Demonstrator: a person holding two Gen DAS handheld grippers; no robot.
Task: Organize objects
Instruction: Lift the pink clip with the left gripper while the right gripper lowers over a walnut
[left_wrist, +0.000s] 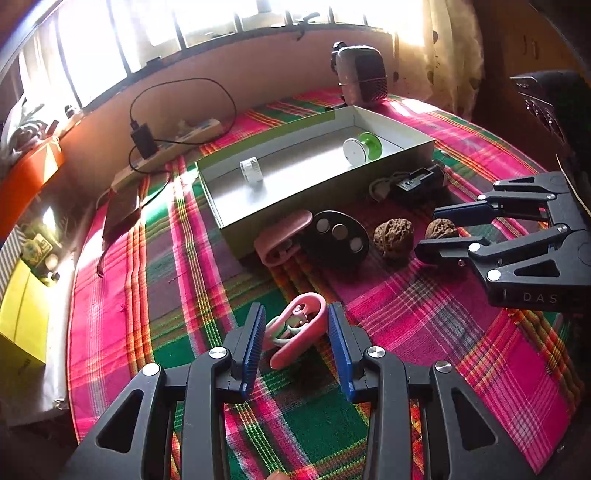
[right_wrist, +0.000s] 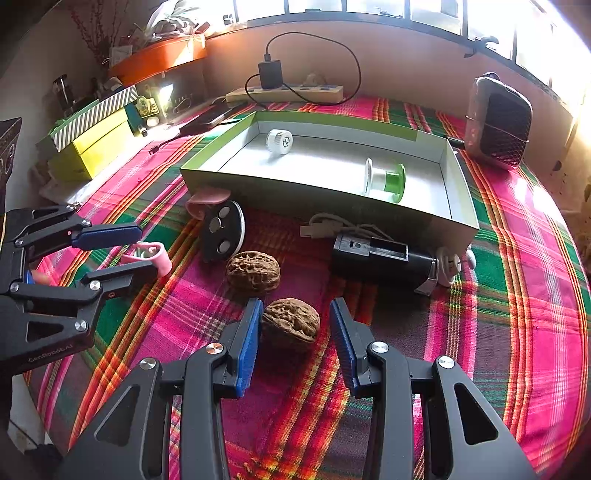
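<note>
A pink clip (left_wrist: 299, 332) lies on the plaid cloth between the open fingers of my left gripper (left_wrist: 297, 332); it also shows in the right wrist view (right_wrist: 151, 256). My right gripper (right_wrist: 295, 330) is open around a walnut (right_wrist: 291, 321), which lies on the cloth. A second walnut (right_wrist: 253, 271) lies just behind it. An open shallow box (right_wrist: 458, 192) holds a white roll (right_wrist: 279, 141) and a green-and-white spool (right_wrist: 386, 181). In front of the box lie another pink clip (left_wrist: 282, 238), a black disc with three metal buttons (left_wrist: 338, 236) and a black device with a white cable (right_wrist: 384, 256).
A power strip with a black charger (right_wrist: 284, 90) lies along the far wall. A mesh-fronted speaker-like unit (right_wrist: 496, 120) stands at the back right. Yellow and striped boxes (right_wrist: 92, 136) and an orange tray (right_wrist: 159, 59) sit at the left. A phone (left_wrist: 120, 216) lies left of the box.
</note>
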